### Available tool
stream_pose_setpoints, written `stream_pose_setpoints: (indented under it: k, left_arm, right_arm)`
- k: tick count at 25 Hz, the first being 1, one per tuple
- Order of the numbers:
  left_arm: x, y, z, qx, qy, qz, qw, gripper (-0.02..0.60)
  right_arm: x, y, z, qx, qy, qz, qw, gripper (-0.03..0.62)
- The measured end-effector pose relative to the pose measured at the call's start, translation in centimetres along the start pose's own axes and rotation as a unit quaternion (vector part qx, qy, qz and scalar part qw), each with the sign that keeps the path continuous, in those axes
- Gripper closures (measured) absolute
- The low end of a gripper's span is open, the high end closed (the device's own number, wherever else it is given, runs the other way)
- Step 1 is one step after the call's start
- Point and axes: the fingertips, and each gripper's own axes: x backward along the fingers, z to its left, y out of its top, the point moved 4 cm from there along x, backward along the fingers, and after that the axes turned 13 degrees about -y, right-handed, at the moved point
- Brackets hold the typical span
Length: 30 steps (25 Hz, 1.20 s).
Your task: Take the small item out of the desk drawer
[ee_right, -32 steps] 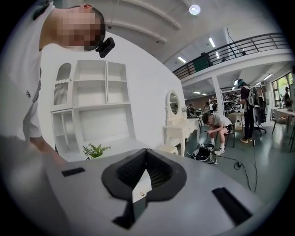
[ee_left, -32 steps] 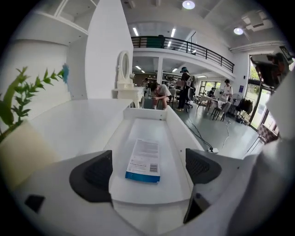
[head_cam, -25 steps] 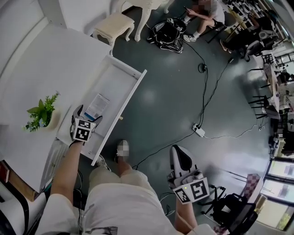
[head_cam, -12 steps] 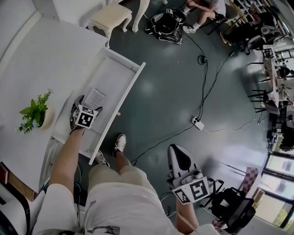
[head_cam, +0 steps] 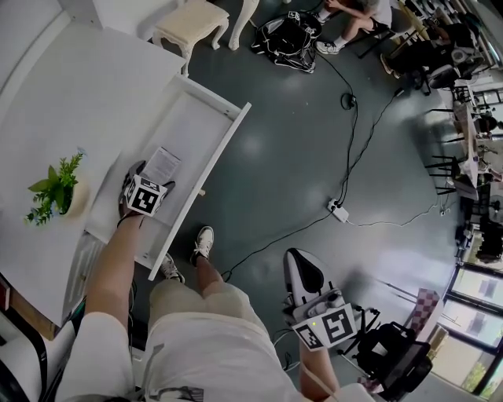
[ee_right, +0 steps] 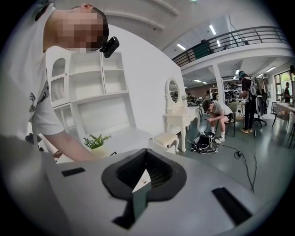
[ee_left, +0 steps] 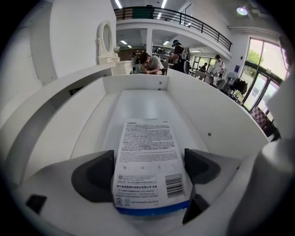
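The white desk drawer (head_cam: 200, 118) stands pulled out from the desk. A flat white packet (head_cam: 163, 163) with printed text and a blue lower edge lies in it. In the left gripper view the packet (ee_left: 147, 156) fills the gap between the two dark pads, touching both, inside the drawer (ee_left: 152, 99). My left gripper (head_cam: 153, 179) reaches into the drawer's near end and is shut on the packet (ee_left: 147, 171). My right gripper (head_cam: 302, 265) hangs low at my right side over the floor, shut with nothing in it (ee_right: 140, 177).
A small potted plant (head_cam: 53, 188) stands on the white desk top (head_cam: 78, 94). A cream stool (head_cam: 192, 20) sits beyond the drawer. Cables and a power strip (head_cam: 339, 226) lie on the dark floor, with a black bag (head_cam: 289, 39) and a seated person farther off.
My left gripper has moved forward in the drawer, so the packet sits deeper between its jaws. The right gripper has stayed at my side.
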Motion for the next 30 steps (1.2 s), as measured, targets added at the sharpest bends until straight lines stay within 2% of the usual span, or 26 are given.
stream_pose_setpoints:
  k: [2,7,11,15,18,22,30]
  left_arm:
    - [0.2,-0.1,-0.2,0.004,0.002,0.001,1.0000,0.123]
    - [1.0,-1.3,-1.2,0.017,0.002,0.013,0.9998,0.133]
    - [2.5,-1.6,-1.8,0.038,-0.001,-0.014,0.9992,0.133]
    - [4.5,-1.3,-2.7,0.038,0.004,-0.042,0.9984,0.133]
    - [6.7,-0.7,-3.3,0.032,0.009,-0.076,0.9965,0.133]
    - [10.8,0.3,-3.9,0.041,0.019,-0.135,0.9898,0.133]
    - [20.8,1.6,-6.2,0.051,0.030,-0.252,0.9660,0.133]
  right_arm:
    - [-0.2,0.0,0.1,0.000,0.005,0.000,1.000,0.585]
    - [-0.6,0.3,0.8,0.001,0.021,-0.008,1.000,0.585]
    - [-0.5,0.5,2.0,0.002,0.031,-0.015,0.999,0.585]
    - [0.5,0.6,3.4,0.005,0.039,-0.021,0.999,0.585]
    - [1.1,1.0,4.3,0.008,0.044,-0.031,0.999,0.585]
    - [1.6,1.6,6.2,0.014,0.064,-0.048,0.997,0.585]
    - [3.0,2.8,10.3,0.020,0.087,-0.083,0.993,0.585]
